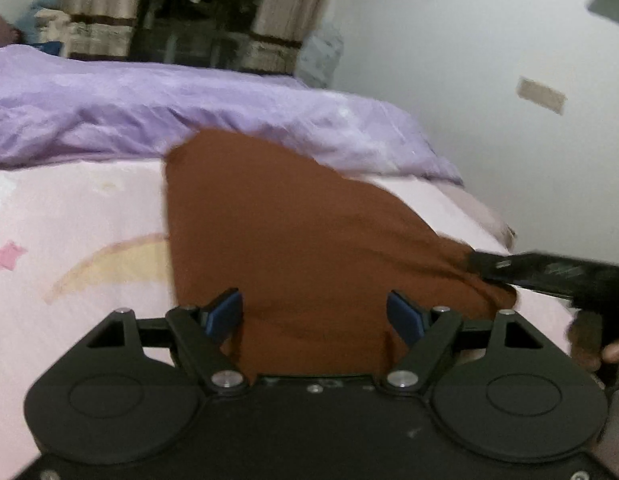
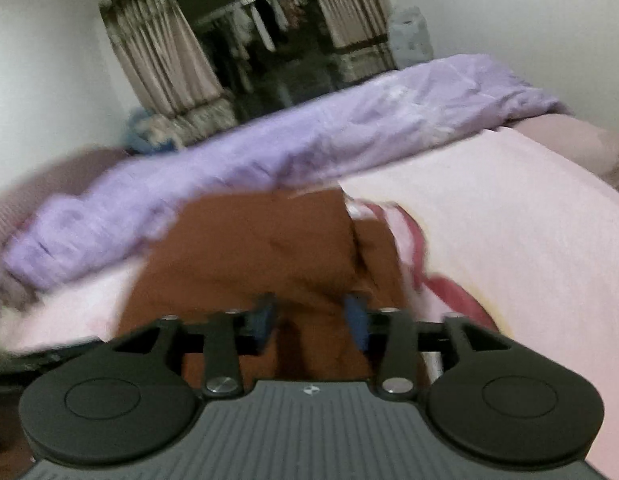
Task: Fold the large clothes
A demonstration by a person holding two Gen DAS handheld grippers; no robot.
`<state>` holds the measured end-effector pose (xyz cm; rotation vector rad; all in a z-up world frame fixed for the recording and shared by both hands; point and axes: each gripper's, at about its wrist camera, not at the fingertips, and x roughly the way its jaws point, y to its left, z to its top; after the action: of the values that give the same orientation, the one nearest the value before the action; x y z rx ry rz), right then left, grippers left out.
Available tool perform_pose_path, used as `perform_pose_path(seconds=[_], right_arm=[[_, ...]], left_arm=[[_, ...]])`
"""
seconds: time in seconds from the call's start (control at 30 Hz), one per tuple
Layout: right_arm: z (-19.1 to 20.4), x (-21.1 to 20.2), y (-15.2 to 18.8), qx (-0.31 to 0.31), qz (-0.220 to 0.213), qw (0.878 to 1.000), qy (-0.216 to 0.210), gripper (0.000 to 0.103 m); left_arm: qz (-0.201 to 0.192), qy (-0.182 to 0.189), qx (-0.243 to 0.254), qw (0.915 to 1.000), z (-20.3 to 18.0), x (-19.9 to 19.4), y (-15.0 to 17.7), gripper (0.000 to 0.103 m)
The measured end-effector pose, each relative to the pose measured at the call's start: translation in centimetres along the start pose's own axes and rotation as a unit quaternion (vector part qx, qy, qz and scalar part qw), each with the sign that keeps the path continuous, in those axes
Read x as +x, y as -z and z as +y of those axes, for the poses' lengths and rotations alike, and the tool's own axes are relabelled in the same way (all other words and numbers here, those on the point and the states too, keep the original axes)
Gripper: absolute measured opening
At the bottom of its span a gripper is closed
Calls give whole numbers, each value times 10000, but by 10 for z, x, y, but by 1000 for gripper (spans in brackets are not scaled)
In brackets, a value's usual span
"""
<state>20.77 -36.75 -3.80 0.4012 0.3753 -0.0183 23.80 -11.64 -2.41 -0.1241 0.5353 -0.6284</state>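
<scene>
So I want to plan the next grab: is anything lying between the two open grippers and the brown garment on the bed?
Nothing visible does. The brown garment lies directly ahead of the left gripper and the right gripper, both with jaws apart. The purple duvet sits beyond it, on the pink bedsheet.

Your left gripper (image 1: 315, 312) is pointing forward and somewhat downward, its blue-padded fingers (image 1: 225, 312) standing wide apart and gripping nothing. Your right gripper (image 2: 311, 316) is also angling gently downward with its jaws parted, though narrower than the left, and its pads (image 2: 357, 316) are not pressing on anything. In the left wrist view the right gripper is reaching in from the right edge, with your fingertips (image 1: 617, 350) showing just below it.
</scene>
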Motion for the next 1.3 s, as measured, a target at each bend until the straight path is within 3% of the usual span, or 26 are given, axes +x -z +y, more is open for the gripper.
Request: perform_pose_path(seconds=[0.03, 0.13, 0.2, 0.3, 0.43, 0.47, 0.5, 0.53, 0.57, 0.73, 0.8, 0.93, 1.07, 1.17, 1.23, 1.3], right_arm=[[-4, 0, -13, 118, -60, 9998, -136, 75], [-16, 16, -45, 224, -113, 9995, -177, 75], [-27, 43, -61, 340, 148, 9989, -282, 75], [-43, 87, -71, 752, 785, 9931, -439, 73], [-49, 126, -66, 1033, 1362, 9838, -545, 72], [-49, 131, -65, 1091, 1439, 9813, -674, 69], [-48, 133, -64, 1158, 1481, 9789, -806, 56], [-47, 134, -64, 1196, 1511, 9773, -883, 27], [-46, 132, -65, 1192, 1491, 9777, -880, 15], [-37, 94, -79, 830, 769, 9913, -674, 9], [-44, 97, -77, 788, 773, 9927, -487, 9], [-65, 131, -49, 1065, 1247, 9862, -217, 10], [-73, 133, -38, 1294, 1137, 9845, -323, 16], [-72, 110, -49, 1372, 969, 9850, -389, 36], [-68, 79, -54, 1283, 705, 9889, -274, 57], [-67, 44, -50, 1284, 383, 9907, -219, 67]], left_arm=[[-68, -100, -110, 9999, 10, 0, -7, 80], [-93, -527, -698, 9961, 47, 14, -25, 80], [66, -588, -1260, 9903, 74, 32, -31, 80], [350, -381, -1947, 9795, 103, 59, -31, 79], [327, 35, -2428, 9695, 117, 77, -32, 80], [328, 110, -2480, 9681, 118, 81, -33, 80], [346, 183, -2505, 9673, 117, 83, -35, 79], [364, 272, -2506, 9670, 112, 84, -37, 79], [384, 339, -2479, 9674, 107, 87, -40, 78], [291, 192, -1920, 9808, 82, 95, -58, 78], [313, 39, -1660, 9856, 73, 101, -60, 78], [355, -355, -1112, 9925, 59, 116, -54, 81], [379, -445, -1044, 9928, 63, 116, -50, 83], [263, -410, -1007, 9937, 62, 91, -55, 79], [67, -457, -752, 9961, 56, 64, -50, 79], [-49, -511, -518, 9973, 52, 35, -36, 79]])
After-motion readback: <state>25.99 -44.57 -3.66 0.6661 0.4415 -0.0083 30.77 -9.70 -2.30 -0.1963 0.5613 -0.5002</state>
